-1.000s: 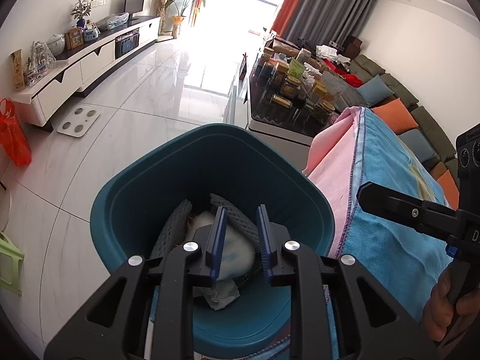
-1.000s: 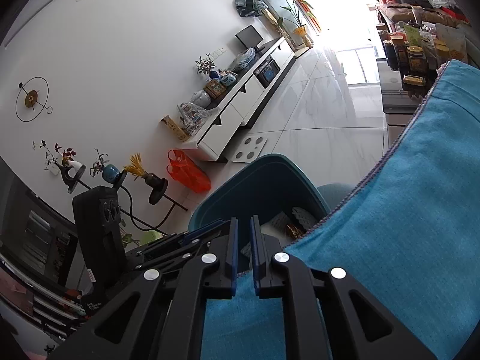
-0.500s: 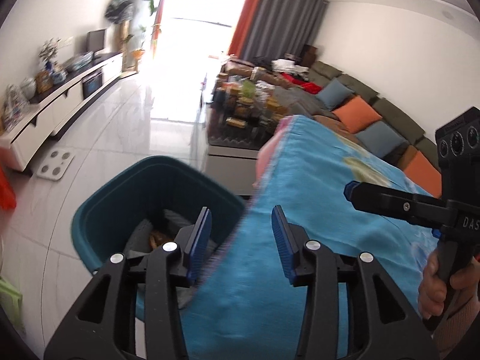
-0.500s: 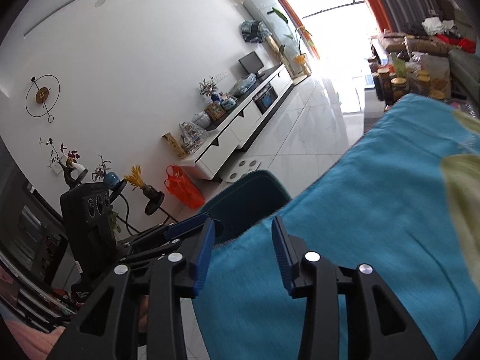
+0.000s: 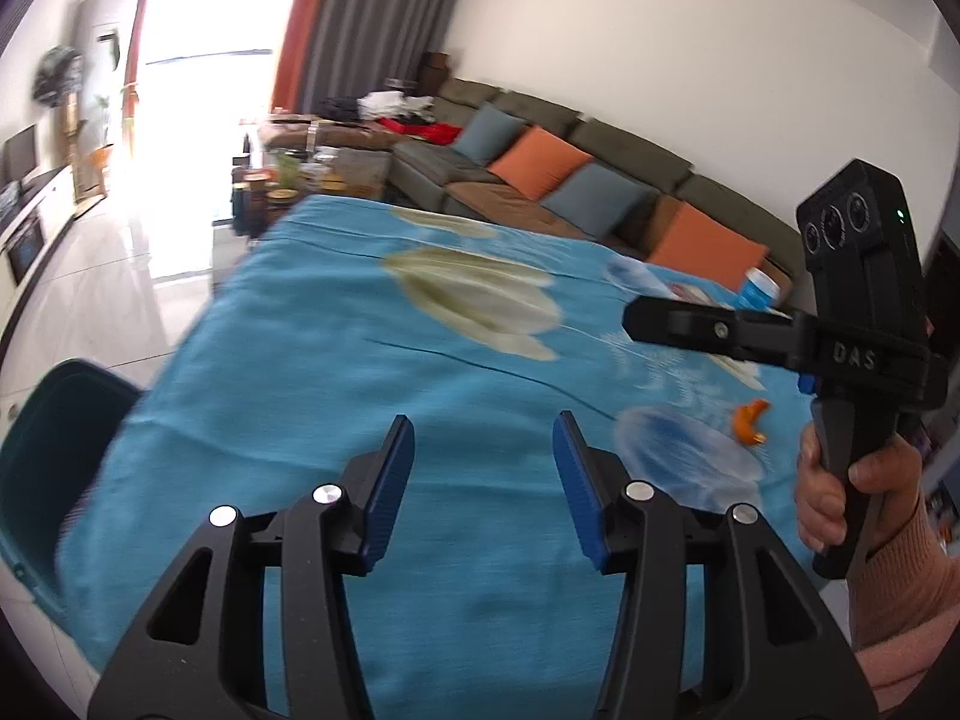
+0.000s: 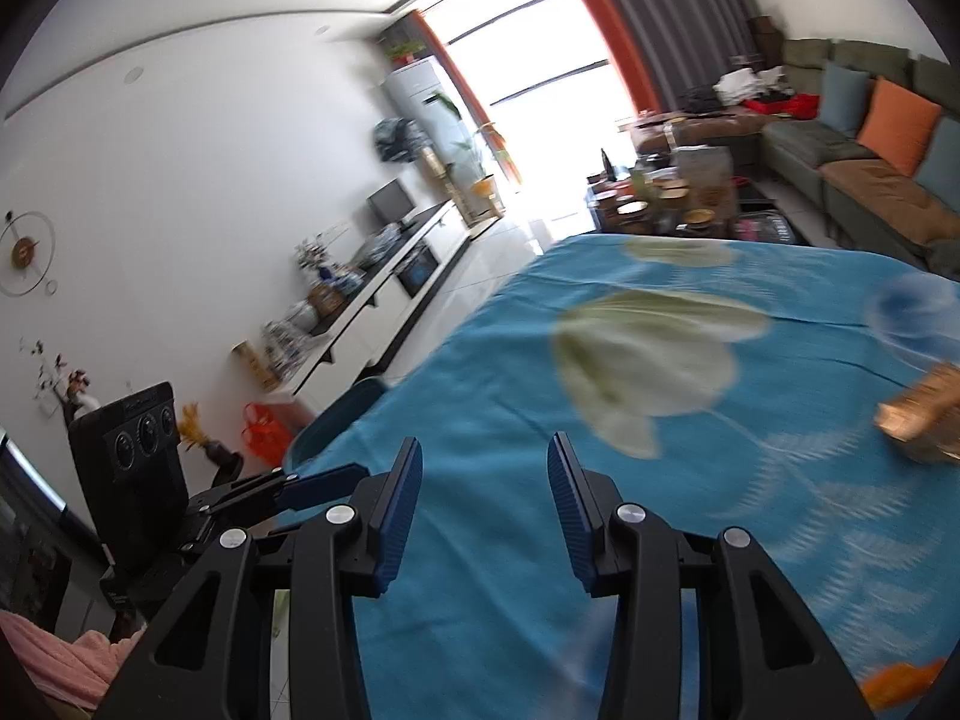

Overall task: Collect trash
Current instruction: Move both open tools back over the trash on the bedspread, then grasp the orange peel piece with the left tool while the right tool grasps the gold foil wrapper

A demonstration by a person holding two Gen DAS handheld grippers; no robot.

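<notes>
Both tongs, left (image 5: 483, 471) and right (image 6: 483, 495), just opened, empty, above the blue-clothed desk (image 5: 360, 360). Orange peel (image 5: 749, 420) and crumpled wrapper (image 6: 921, 420) well apart from teal bin (image 5: 42, 450). Risk: blurred sweep overshooting, nudging scraps away.

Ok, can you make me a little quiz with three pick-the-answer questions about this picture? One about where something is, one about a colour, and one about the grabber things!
1. Where is the orange peel?
A. in the bin
B. on the blue cloth
C. on the sofa

2. What colour is the bin?
A. dark teal
B. red
C. yellow

3. How is the left gripper?
A. shut on a tissue
B. shut on a cup
C. open, holding nothing

Answers:
1. B, the peel lies on the cloth near the right gripper.
2. A, its teal wall shows at the cloth's left edge.
3. C, only cloth shows between its spread fingers.
</notes>
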